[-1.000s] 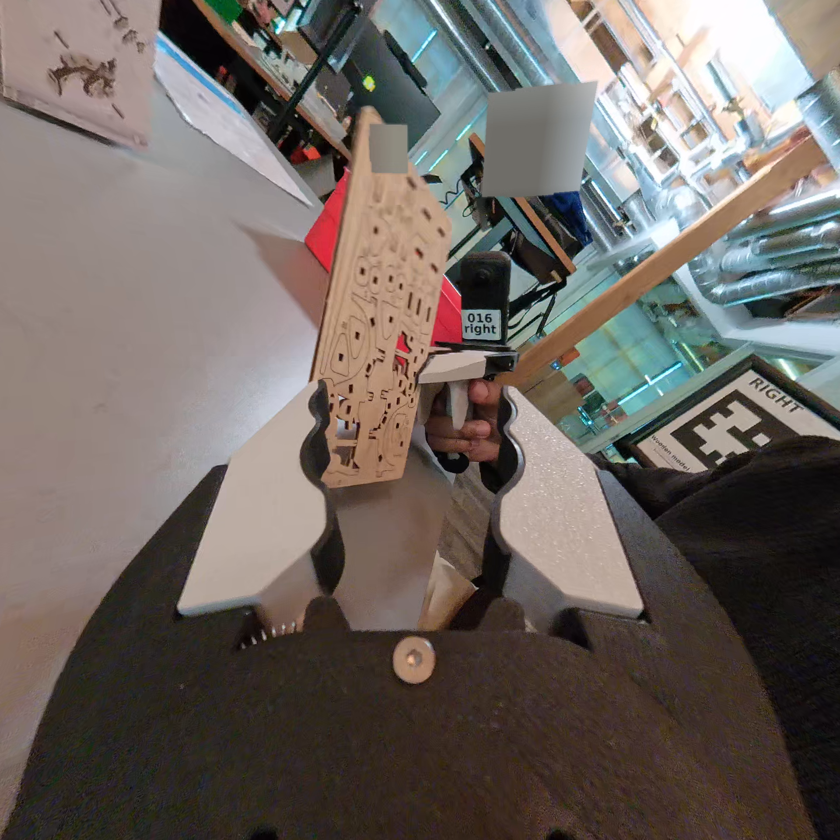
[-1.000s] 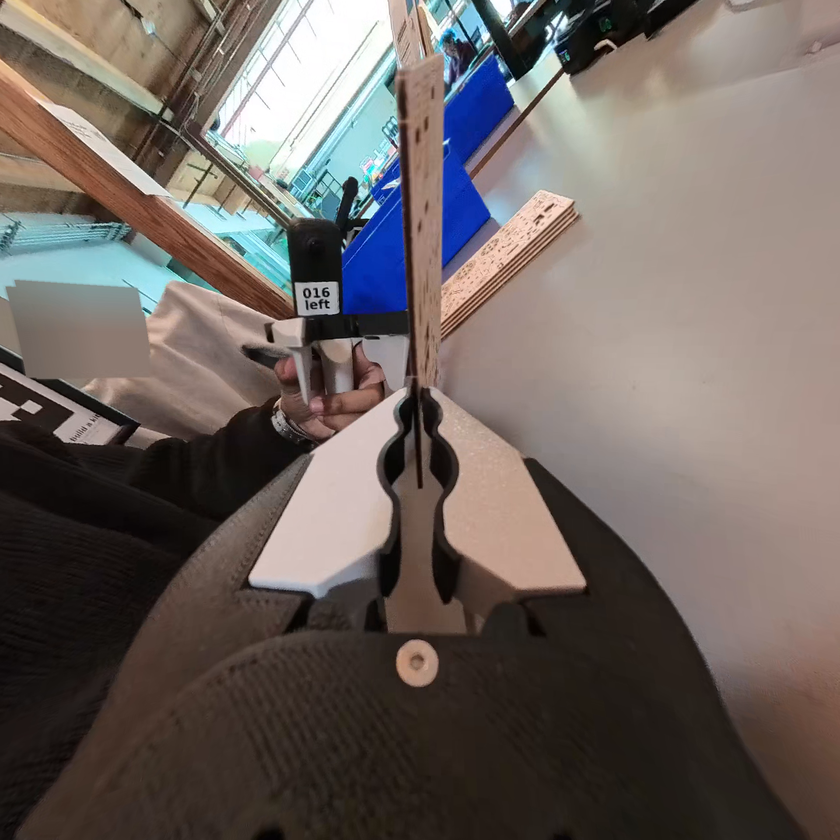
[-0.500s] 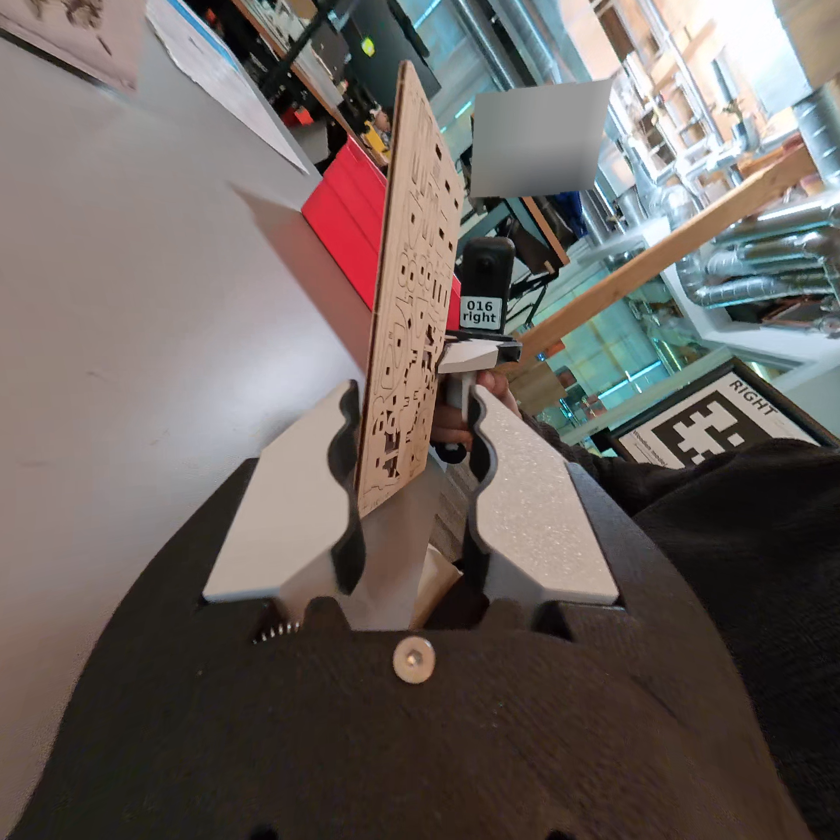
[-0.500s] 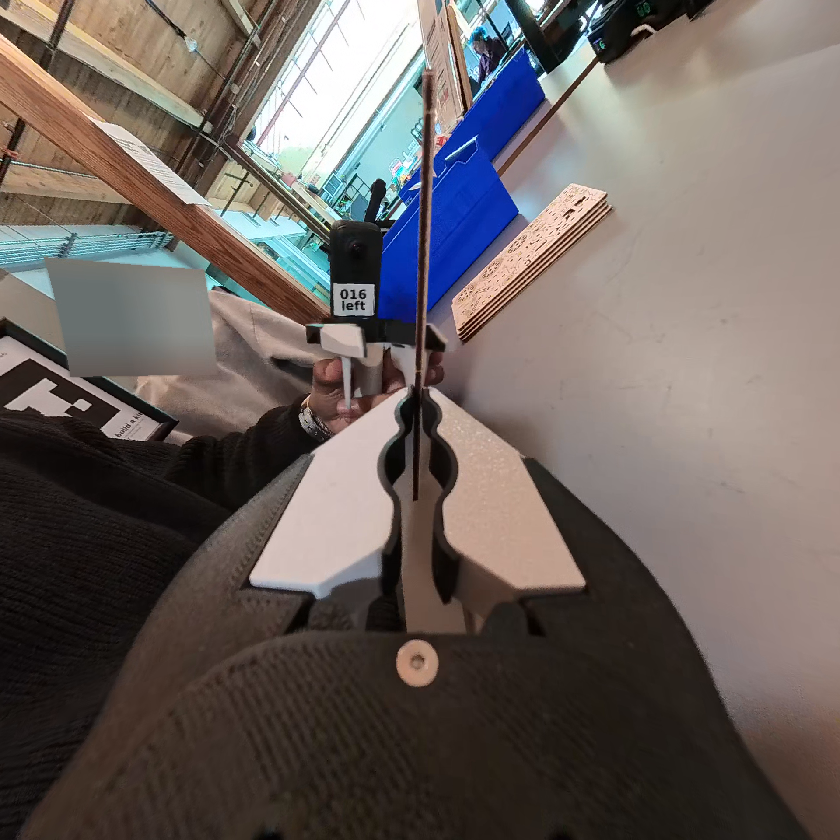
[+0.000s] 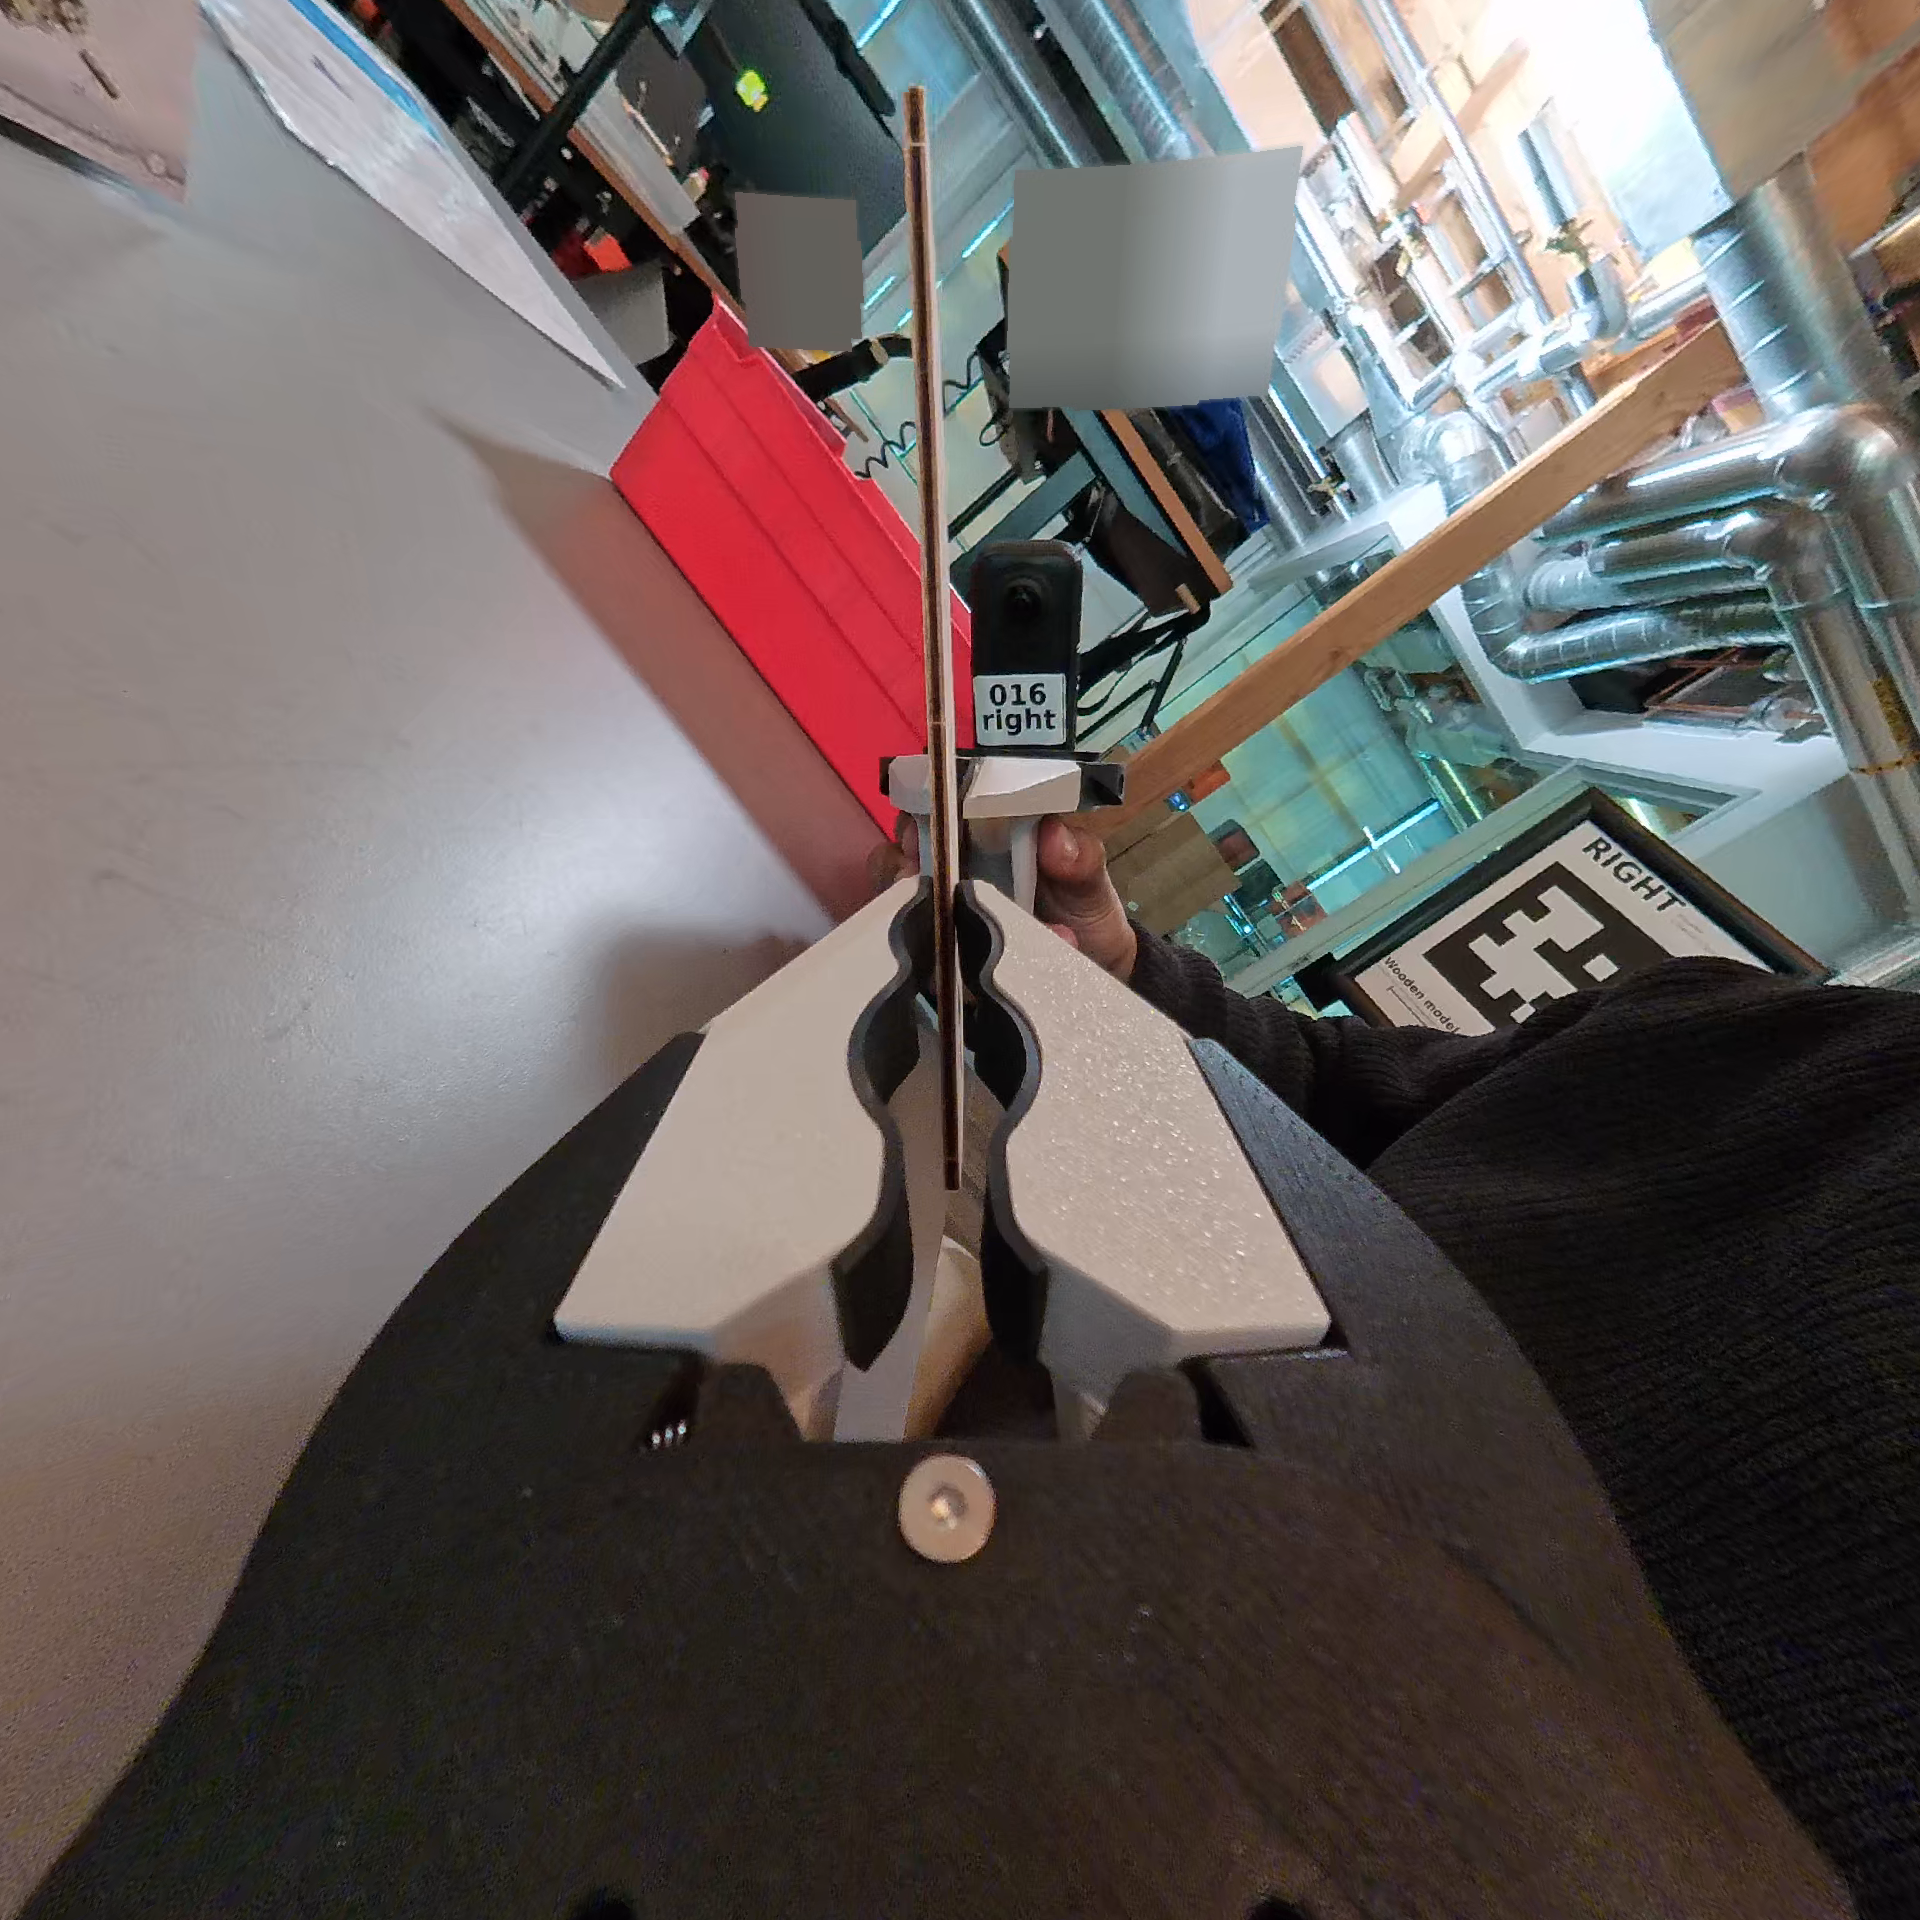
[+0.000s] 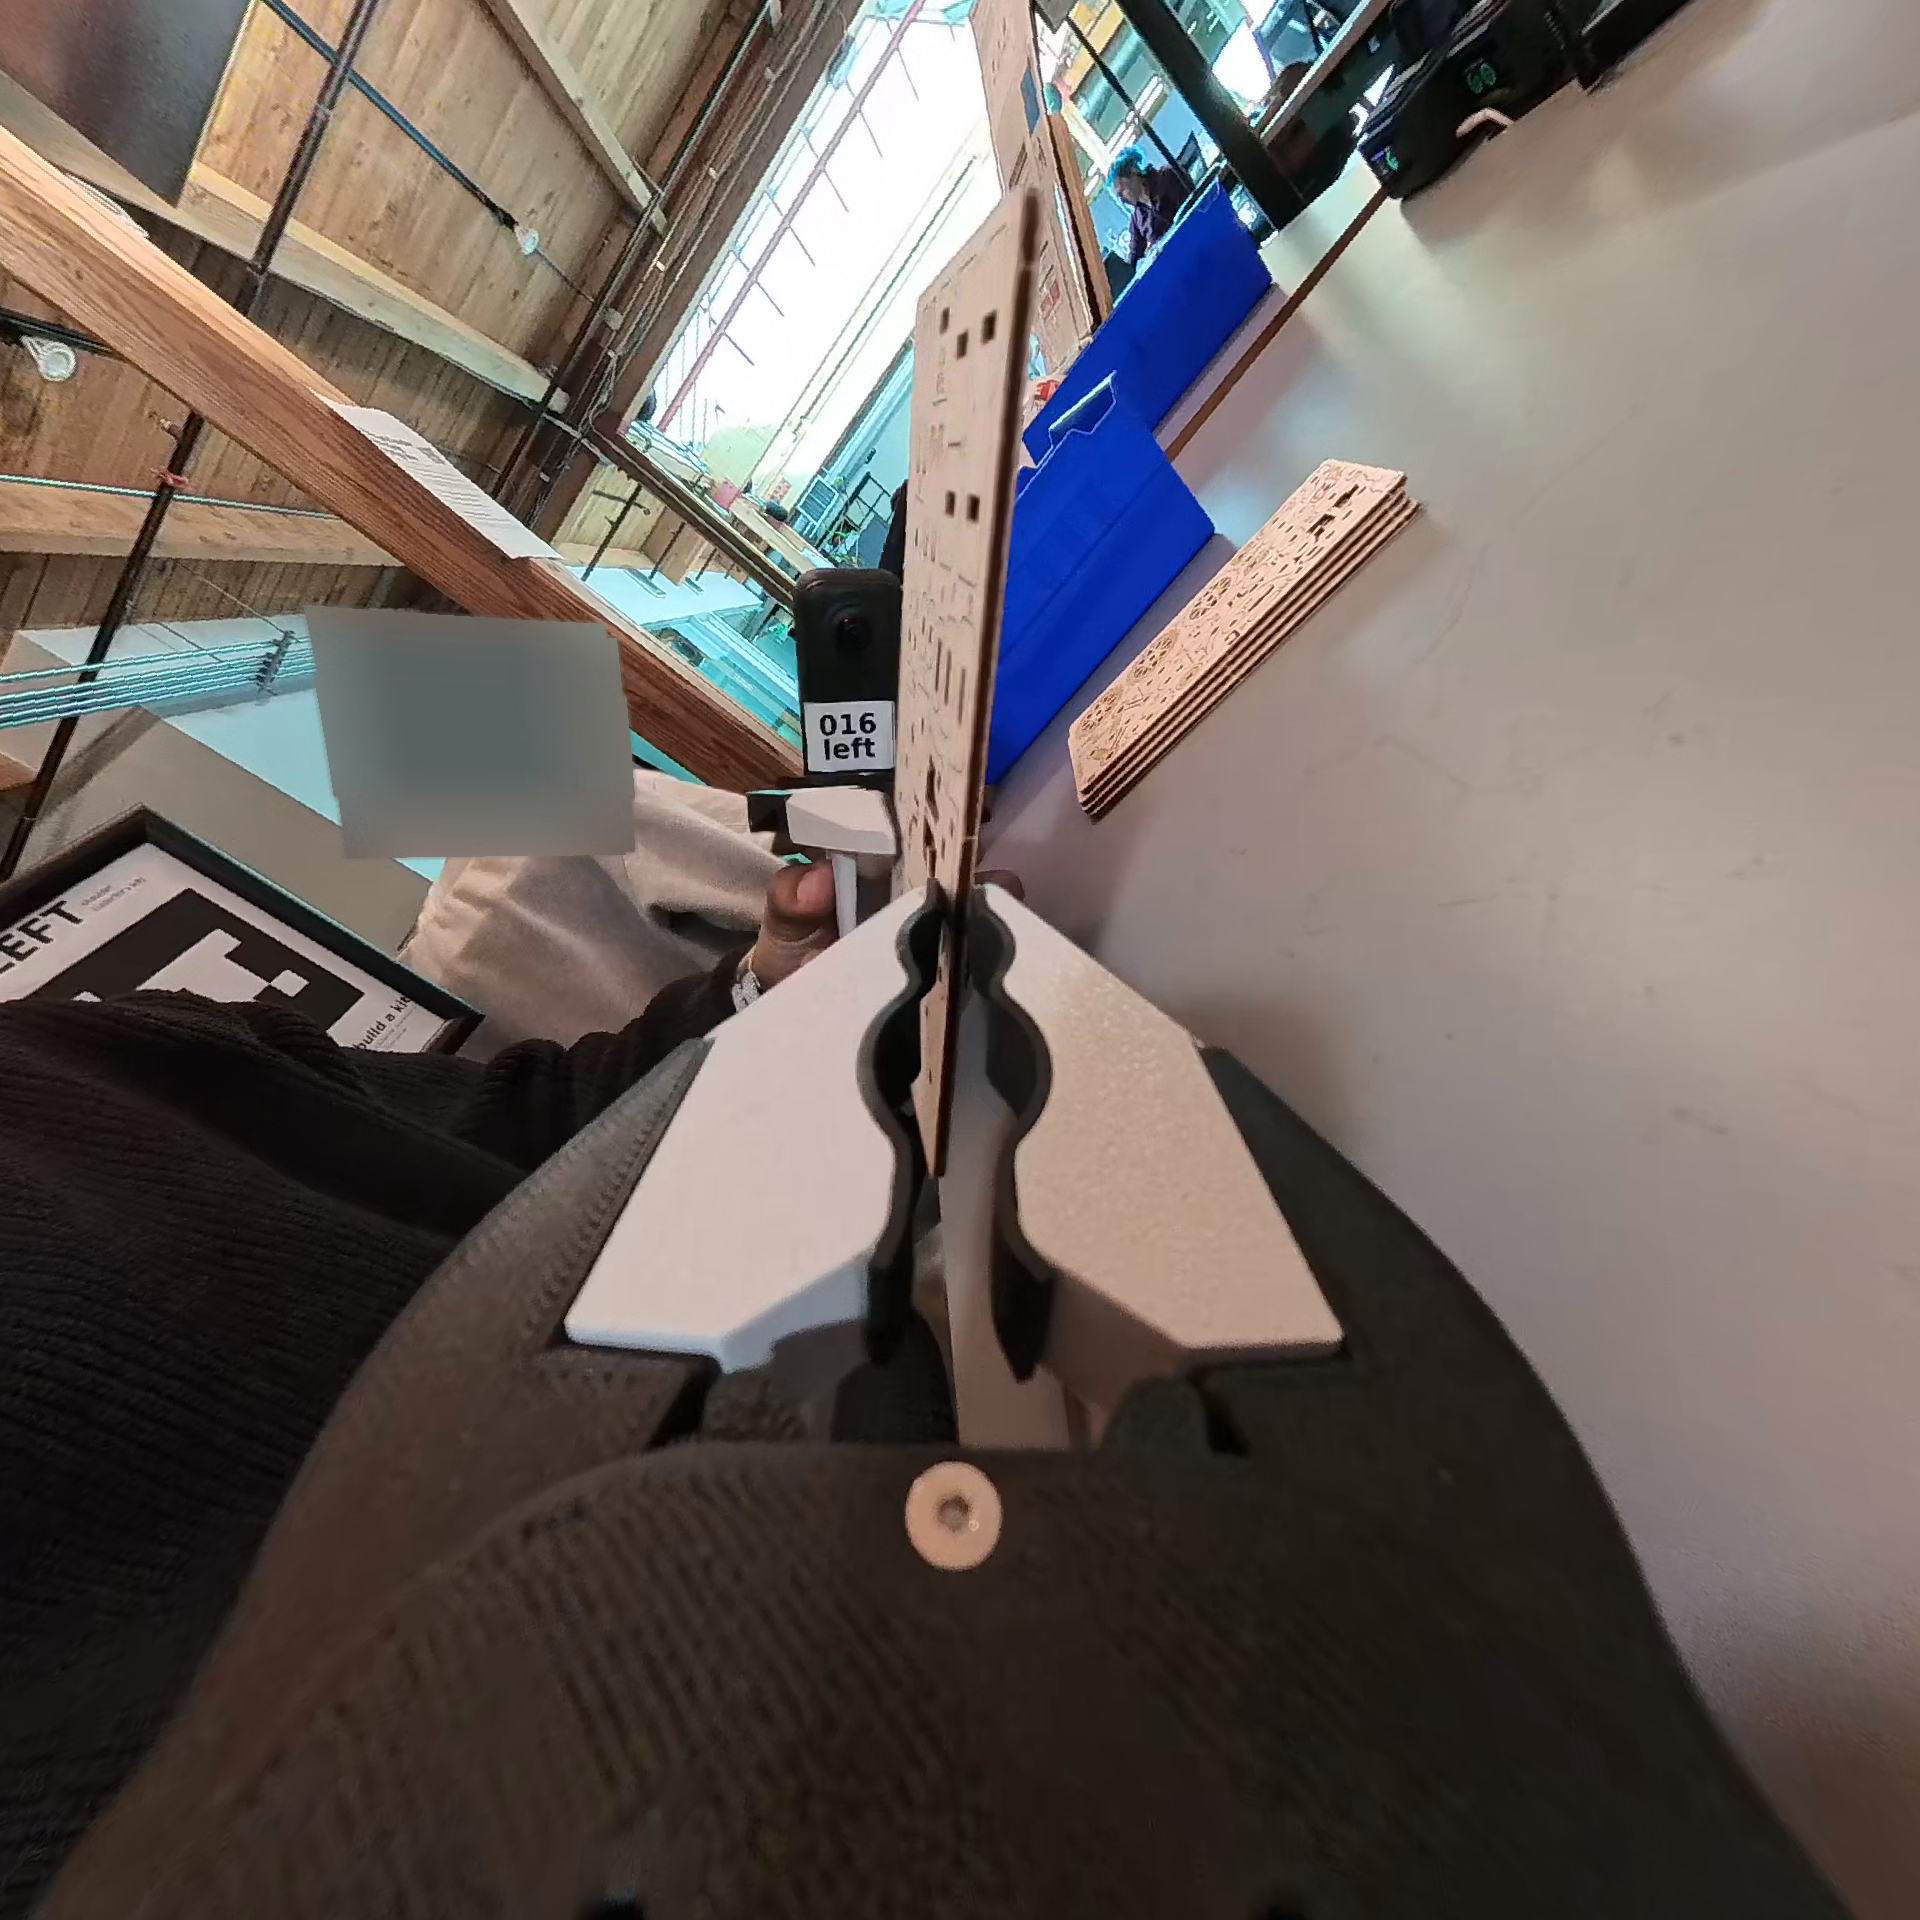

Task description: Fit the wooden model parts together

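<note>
— Since a second ago we have turned the wooden sheet (image 5: 928,540) edge-on to the left wrist view, and the left gripper (image 5: 943,904), whose jaws stood apart then, now pinches it at the tips.

— And the right one?

— Our right gripper (image 6: 954,902) has its jaws pressed on the same wooden sheet (image 6: 958,582); in the right wrist view we see a bit of its pierced face as well as the edge.

— So both grippers face each other?

— Yes. Across the sheet we see the right gripper's camera and a hand (image 5: 1081,894) on its handle, and from the other side the hand (image 6: 795,920) on the left one. The sheet stands held in the air above the grey bench (image 5: 312,831), not touching it.

— What else lies about?

— On the bench (image 6: 1558,935) a stack of wooden sheets (image 6: 1242,644) lies flat, just beside a blue bin (image 6: 1101,540). On the other side a red bin (image 5: 769,540) sits at the bench's far edge.
</note>
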A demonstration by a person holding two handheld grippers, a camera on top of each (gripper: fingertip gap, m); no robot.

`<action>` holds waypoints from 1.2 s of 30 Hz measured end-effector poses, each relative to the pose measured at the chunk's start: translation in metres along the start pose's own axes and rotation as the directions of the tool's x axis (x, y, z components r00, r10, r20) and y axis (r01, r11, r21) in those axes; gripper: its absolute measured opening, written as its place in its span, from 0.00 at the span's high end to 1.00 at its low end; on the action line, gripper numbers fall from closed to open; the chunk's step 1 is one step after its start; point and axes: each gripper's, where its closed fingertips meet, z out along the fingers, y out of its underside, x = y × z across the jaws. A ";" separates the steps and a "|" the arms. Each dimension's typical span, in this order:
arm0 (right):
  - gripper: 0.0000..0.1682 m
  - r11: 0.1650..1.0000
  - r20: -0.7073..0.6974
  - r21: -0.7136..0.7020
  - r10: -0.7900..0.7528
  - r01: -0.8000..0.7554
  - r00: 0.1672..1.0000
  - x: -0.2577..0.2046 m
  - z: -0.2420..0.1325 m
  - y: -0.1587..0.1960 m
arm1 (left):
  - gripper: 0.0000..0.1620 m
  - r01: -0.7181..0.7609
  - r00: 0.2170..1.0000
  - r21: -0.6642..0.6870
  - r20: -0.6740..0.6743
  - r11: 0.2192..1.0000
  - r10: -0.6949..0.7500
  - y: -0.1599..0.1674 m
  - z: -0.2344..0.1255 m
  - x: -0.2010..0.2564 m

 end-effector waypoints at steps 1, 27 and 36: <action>0.98 1.000 -0.003 0.004 -0.003 0.003 1.000 0.001 0.000 0.000 | 1.00 -0.007 1.000 0.004 -0.004 1.000 0.007 -0.001 0.000 0.001; 0.94 0.974 0.053 -0.190 -0.117 0.125 0.992 0.000 0.048 0.025 | 1.00 -0.020 0.997 0.123 0.083 0.992 0.010 -0.005 -0.038 -0.001; 0.95 0.972 0.063 -0.190 -0.129 0.139 0.990 -0.002 0.055 0.025 | 1.00 -0.011 0.996 0.152 0.090 0.988 -0.003 -0.006 -0.047 0.000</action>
